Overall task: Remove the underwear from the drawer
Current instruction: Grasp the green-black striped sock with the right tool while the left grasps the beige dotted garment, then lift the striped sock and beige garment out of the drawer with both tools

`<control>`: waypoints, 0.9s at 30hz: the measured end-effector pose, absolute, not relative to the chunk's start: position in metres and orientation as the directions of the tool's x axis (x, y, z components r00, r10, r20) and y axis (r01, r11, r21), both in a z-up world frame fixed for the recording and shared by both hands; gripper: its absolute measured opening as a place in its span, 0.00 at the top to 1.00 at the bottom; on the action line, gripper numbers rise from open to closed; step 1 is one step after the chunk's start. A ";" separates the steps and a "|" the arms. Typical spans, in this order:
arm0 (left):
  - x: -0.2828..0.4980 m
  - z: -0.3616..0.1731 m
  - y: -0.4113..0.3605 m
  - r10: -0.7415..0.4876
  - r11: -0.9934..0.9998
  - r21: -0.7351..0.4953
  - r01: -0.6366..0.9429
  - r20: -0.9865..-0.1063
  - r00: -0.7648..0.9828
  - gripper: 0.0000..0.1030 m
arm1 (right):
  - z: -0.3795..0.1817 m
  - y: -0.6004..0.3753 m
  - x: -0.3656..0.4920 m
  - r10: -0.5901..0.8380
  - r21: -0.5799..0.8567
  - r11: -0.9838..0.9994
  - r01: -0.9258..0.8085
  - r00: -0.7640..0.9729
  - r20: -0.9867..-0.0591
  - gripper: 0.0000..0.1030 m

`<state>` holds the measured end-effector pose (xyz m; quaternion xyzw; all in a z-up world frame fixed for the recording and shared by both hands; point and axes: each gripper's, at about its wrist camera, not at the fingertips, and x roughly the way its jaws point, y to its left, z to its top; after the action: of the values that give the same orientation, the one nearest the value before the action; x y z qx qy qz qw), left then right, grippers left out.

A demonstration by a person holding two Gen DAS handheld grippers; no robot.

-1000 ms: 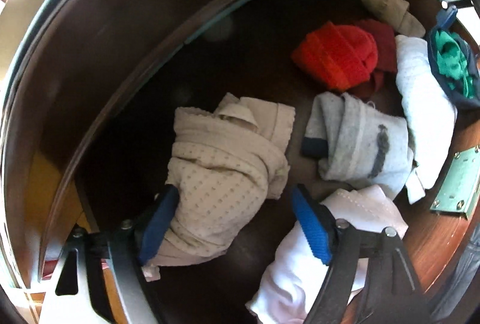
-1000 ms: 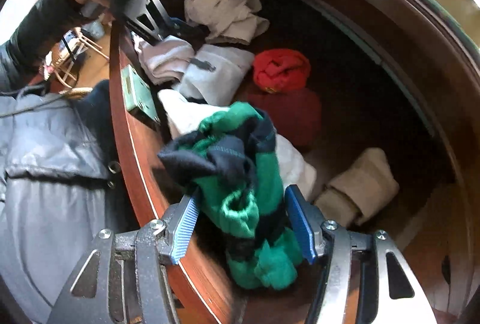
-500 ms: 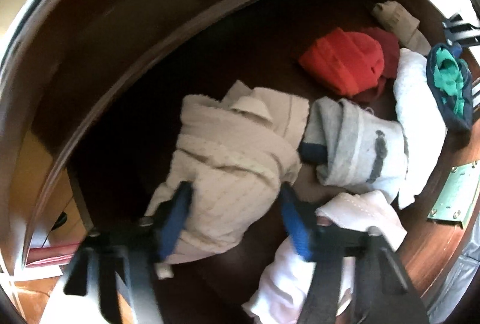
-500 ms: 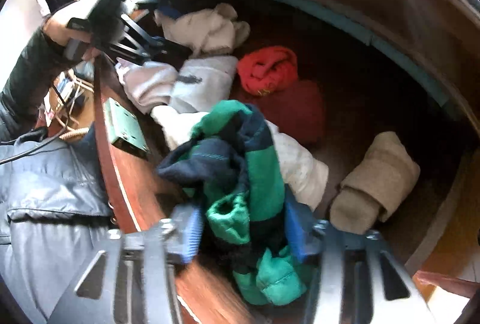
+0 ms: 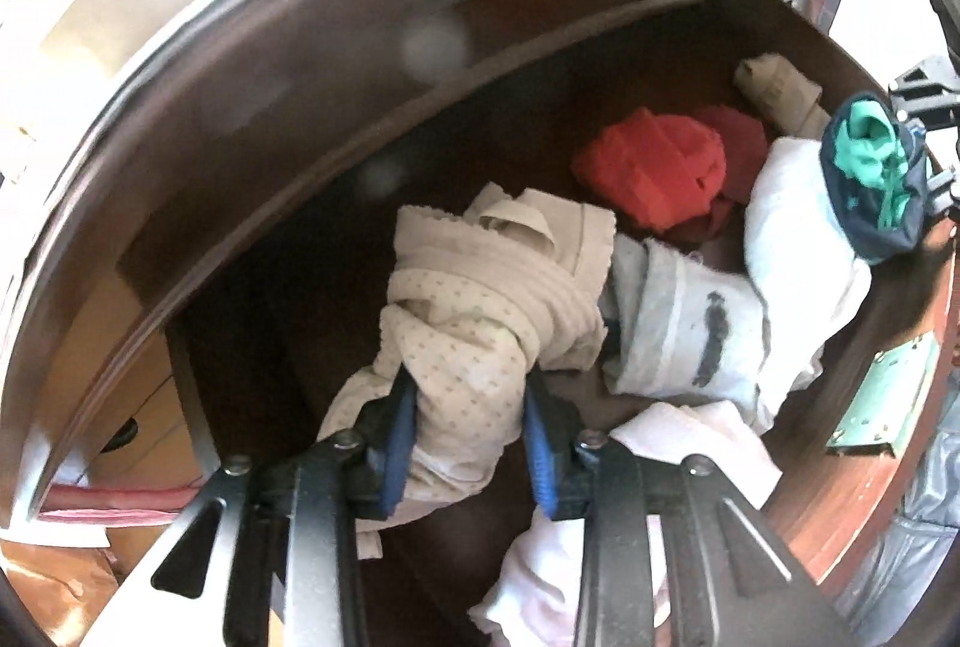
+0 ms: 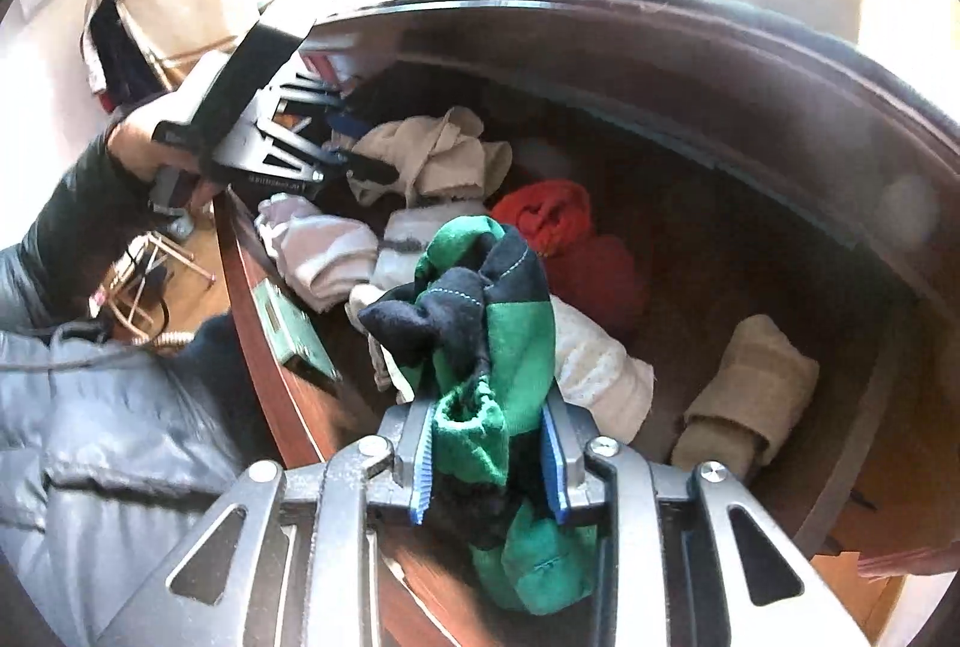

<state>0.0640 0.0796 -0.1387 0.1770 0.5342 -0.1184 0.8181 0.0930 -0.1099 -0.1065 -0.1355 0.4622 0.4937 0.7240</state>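
Down inside the open drawer (image 5: 870,473), I am working both grippers at once. My left gripper (image 5: 468,443) has just been closing, and its blue pads are now pinching the beige dotted underwear (image 5: 474,341) — the bundle is bunching between them while its far end is still lying on the drawer floor. My right gripper (image 6: 489,452) has just been closing too, and it is clamping the green and navy striped piece (image 6: 480,323), which is standing up out of the jaws over the drawer's front edge. I am judging the task as barely under way: two pieces are gripped, neither is clear of the drawer yet. Waiting inside are the red bundle (image 5: 654,167), the grey-white piece (image 5: 684,329), the white roll (image 5: 798,233), the tan roll (image 6: 750,395) and the pale pink piece (image 5: 678,455) — all untouched.
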 end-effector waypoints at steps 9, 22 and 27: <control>0.057 -0.136 0.080 -0.056 0.931 0.115 0.345 -0.892 0.449 0.74 | -0.094 -0.112 0.096 0.698 0.349 0.484 -0.802 0.113 -0.707 0.70; 0.031 -0.105 0.100 -0.091 0.958 0.072 0.279 -0.844 0.529 0.75 | -0.097 -0.117 0.103 0.721 0.375 0.564 -0.736 0.217 -0.658 0.70; 0.029 -0.098 0.106 -0.094 0.967 0.060 0.248 -0.821 0.564 0.76 | -0.090 -0.114 0.098 0.730 0.348 0.564 -0.748 0.256 -0.633 0.70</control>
<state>0.0293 0.1064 -0.0984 0.0843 0.4569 -0.0971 0.8802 0.0977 -0.1136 -0.0903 -0.0115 0.3927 0.4665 0.7925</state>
